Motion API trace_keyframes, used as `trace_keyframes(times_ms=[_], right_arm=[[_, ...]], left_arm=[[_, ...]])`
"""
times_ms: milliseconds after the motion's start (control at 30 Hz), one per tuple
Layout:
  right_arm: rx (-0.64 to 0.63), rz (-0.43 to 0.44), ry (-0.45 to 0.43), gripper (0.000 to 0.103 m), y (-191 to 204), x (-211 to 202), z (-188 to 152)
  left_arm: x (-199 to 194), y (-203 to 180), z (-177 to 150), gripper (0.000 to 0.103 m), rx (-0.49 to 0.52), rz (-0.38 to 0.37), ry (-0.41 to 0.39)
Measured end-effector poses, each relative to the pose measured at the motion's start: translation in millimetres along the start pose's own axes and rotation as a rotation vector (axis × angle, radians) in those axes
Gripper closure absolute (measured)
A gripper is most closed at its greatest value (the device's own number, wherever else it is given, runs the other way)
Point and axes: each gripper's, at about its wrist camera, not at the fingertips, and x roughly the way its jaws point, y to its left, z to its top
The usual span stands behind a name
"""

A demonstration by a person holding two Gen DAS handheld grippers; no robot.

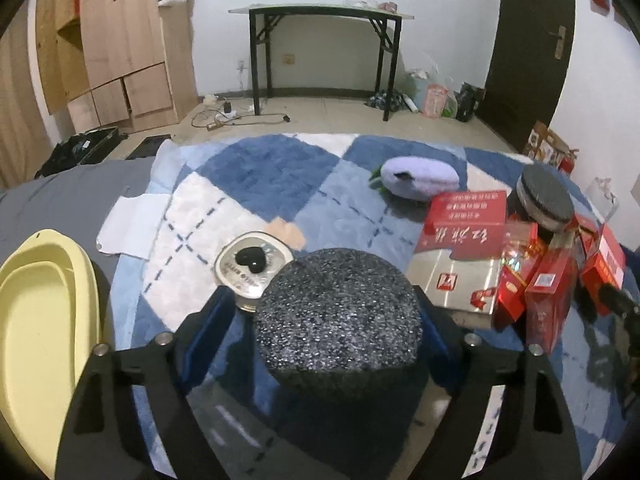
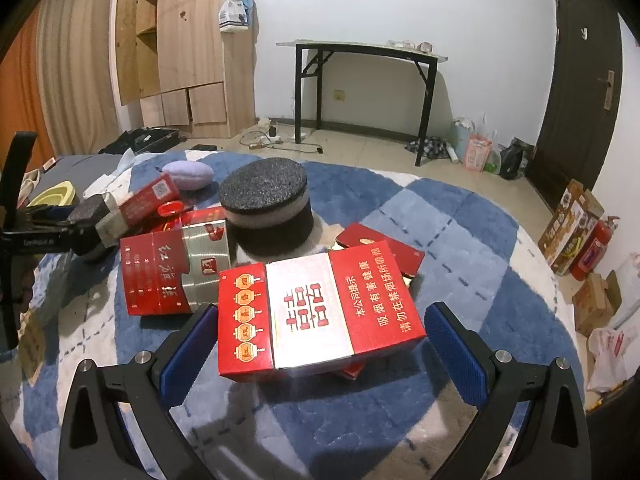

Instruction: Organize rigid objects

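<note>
My left gripper (image 1: 324, 320) is shut on a round black foam puck (image 1: 338, 316) and holds it above the blue checked rug (image 1: 260, 176). It also shows at the left edge of the right wrist view (image 2: 86, 216). My right gripper (image 2: 320, 340) is open, its blue pads either side of a red and white cigarette box (image 2: 316, 312) without touching it. A second black foam puck with a grey band (image 2: 266, 204) stands behind the box, also in the left wrist view (image 1: 546, 196). A red and silver carton (image 2: 176, 272) lies to the left, among more red boxes (image 1: 548, 292).
A silver tin with a black heart (image 1: 252, 266) lies on the rug by the left gripper. A purple plush toy (image 1: 418, 178) lies further back. A yellow plastic basin (image 1: 36, 320) sits at the left. A black folding table (image 1: 324, 44) and a dark door (image 1: 536, 40) stand behind.
</note>
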Motion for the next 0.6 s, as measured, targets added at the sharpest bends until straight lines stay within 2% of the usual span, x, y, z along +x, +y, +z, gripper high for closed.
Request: trace_keyframes(times_ms=[33,133,167,233,400,500,600], right_arm=[[-0.002,-0.002,-0.002,0.000,0,0,0],[-0.006,-0.003,-0.011,0.000,-1,-1,2],[-0.003,-0.002,-0.015,0.001,-1,-2,2],[0.007,0.020,-0.016,0.012,-4,-2,2],[0.034,0.024,-0.022,0.013,-9,-4,1],[0.057,0.019,-0.040,0.013,-12,-10,3],[0.076,0.038,-0.040,0.013,-13,-12,5]], left_arm=[[-1,0,0,0.021,-0.004,-0.003,-0.003],[-7,1,0,0.034,-0.010,-0.031,-0.013],[-8,1,0,0.034,-0.010,-0.033,-0.010],[-10,3,-2,0.034,-0.018,-0.042,-0.006],[-14,6,-6,0.034,-0.010,-0.029,-0.011],[-19,2,-9,0.034,0.028,-0.021,-0.014],[-15,-2,-15,0.033,0.053,-0.006,0.012]])
